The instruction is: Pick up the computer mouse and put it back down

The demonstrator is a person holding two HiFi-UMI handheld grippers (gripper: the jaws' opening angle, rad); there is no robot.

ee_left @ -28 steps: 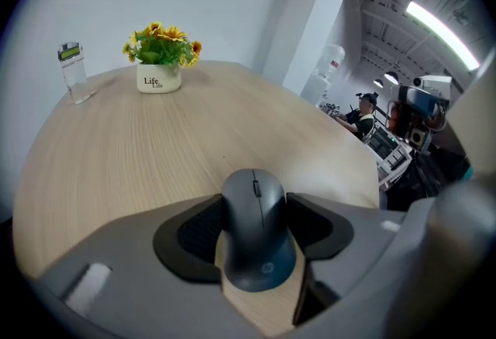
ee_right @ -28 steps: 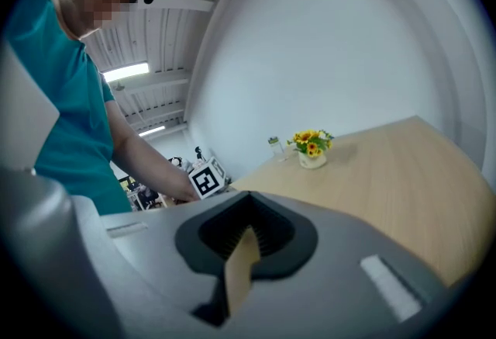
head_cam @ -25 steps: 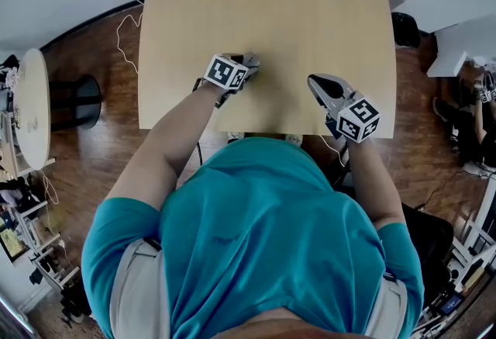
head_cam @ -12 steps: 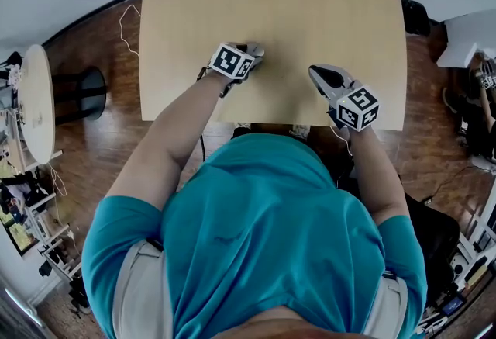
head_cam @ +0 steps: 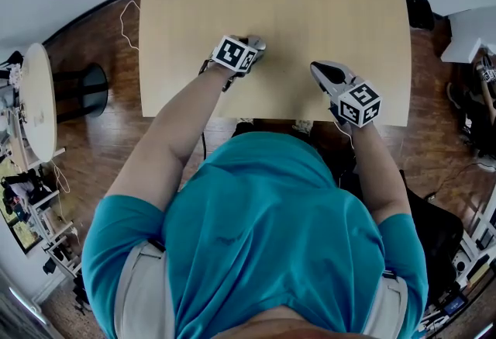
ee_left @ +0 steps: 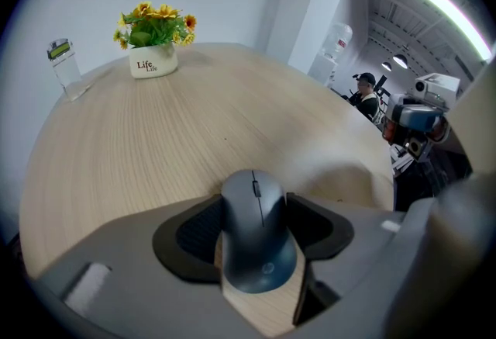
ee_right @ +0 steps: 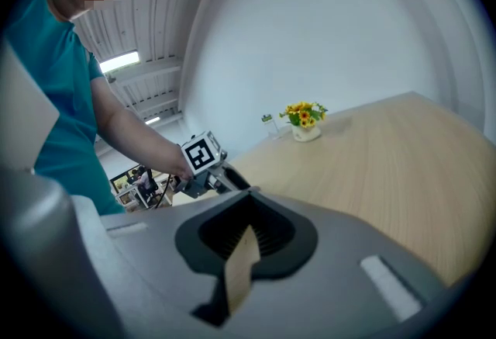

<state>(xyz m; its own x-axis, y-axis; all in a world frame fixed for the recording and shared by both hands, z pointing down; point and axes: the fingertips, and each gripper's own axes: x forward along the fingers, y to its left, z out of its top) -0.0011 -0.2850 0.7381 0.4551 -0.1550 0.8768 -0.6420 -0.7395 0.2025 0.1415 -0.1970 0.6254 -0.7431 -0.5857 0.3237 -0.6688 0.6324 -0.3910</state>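
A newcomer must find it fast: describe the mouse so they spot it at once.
On the table, near the edge by the person, look between the jaws of the left gripper. The mouse there is grey and rounded with a scroll wheel, unlike the flower pot and clear bottle at the far end.

From here I see the computer mouse (ee_left: 258,235) lying on the table (head_cam: 325,12) near its front edge, between the left gripper's (ee_left: 254,209) jaws, the right gripper (head_cam: 319,69) well apart to its right, and the flower pot (ee_left: 153,63) at the far edge, a small container (ee_left: 64,66) left of it.
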